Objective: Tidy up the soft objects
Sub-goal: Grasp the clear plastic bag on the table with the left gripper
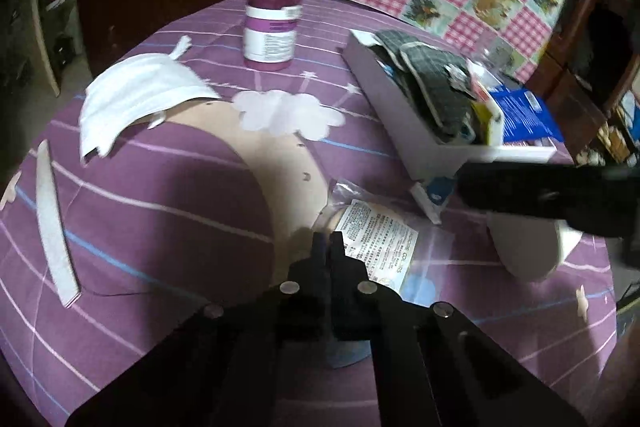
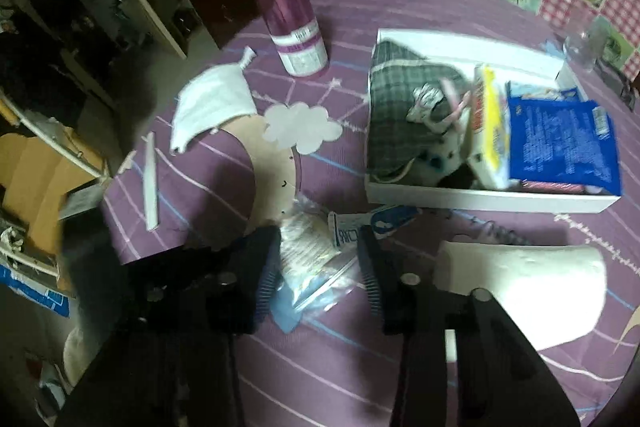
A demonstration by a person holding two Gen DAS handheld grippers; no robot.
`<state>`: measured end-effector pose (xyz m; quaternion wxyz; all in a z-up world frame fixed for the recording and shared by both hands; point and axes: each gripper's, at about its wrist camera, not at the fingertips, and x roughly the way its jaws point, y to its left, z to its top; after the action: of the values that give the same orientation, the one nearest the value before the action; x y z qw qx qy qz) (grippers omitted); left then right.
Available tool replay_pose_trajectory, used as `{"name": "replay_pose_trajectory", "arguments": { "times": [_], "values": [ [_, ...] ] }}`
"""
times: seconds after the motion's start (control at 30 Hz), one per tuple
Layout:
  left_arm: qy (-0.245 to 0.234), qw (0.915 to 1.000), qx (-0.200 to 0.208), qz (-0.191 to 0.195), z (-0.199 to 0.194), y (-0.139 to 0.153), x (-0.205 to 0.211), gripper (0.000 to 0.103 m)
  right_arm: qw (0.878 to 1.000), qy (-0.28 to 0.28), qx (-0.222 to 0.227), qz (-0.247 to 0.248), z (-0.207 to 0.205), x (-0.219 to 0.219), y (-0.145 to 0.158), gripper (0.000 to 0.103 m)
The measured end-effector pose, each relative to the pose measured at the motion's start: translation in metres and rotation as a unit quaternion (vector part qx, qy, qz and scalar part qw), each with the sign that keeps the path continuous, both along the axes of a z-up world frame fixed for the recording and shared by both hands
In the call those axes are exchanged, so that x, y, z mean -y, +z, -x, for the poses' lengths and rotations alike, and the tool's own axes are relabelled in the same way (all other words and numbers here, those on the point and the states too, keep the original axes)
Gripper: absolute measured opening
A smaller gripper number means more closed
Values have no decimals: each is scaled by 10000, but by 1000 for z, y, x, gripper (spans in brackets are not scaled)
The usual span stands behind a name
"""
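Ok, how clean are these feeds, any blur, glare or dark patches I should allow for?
Left wrist view: the purple bottle is motion-smeared and the plastic packet glares; the left gripper casts shadow on the bedsheet. Right wrist view: the white box contents are smeared, the room at left is dark, and fisheye bending curves all the edges.

bottle point(image 2: 296, 27) behind mask point(image 2: 212, 103); box point(image 2: 472, 197) right.

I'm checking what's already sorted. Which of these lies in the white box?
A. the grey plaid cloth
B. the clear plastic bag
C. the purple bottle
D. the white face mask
A: the grey plaid cloth lies inside the white box, while the bottle, mask and bag sit on the bedsheet outside it.
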<state>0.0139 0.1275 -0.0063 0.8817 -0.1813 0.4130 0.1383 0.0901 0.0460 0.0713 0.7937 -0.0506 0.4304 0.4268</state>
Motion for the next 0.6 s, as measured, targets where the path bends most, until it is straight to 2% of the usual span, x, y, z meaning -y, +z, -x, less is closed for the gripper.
{"name": "replay_pose_trajectory", "arguments": {
  "times": [0.1,0.2,0.3,0.33,0.37,0.4,0.43,0.47,0.53,0.6],
  "values": [
    [121,9999,34,105,4,1,-7,0,9997,-42,-180,170,-8,-15,-14,32],
    [118,9998,91,138,6,3,-8,0,9988,-227,-139,401,-15,-23,-24,24],
    [41,9998,168,-22,7,6,-2,1,9979,-410,-161,483,-23,-26,-30,22],
    [-30,9998,206,-74,7,8,1,4,9975,-450,-188,503,-26,-26,-32,14],
    [-125,9996,218,-97,7,9,4,22,9974,-466,-214,515,-28,-26,-33,9],
    [-207,9995,235,-96,7,9,6,57,9974,-484,-242,472,-29,-25,-33,4],
    [-320,9991,262,-97,7,9,10,74,9975,-501,-227,433,-29,-23,-32,4],
    [-444,9984,297,-169,6,10,16,85,9977,-513,-177,412,-29,-20,-30,4],
    [-708,9965,321,-292,2,11,26,86,9980,-535,-80,321,-28,-11,-23,3],
    [-891,9954,14,-360,-9,4,34,86,9984,-547,-77,151,-28,2,-16,3]
  ]
}}
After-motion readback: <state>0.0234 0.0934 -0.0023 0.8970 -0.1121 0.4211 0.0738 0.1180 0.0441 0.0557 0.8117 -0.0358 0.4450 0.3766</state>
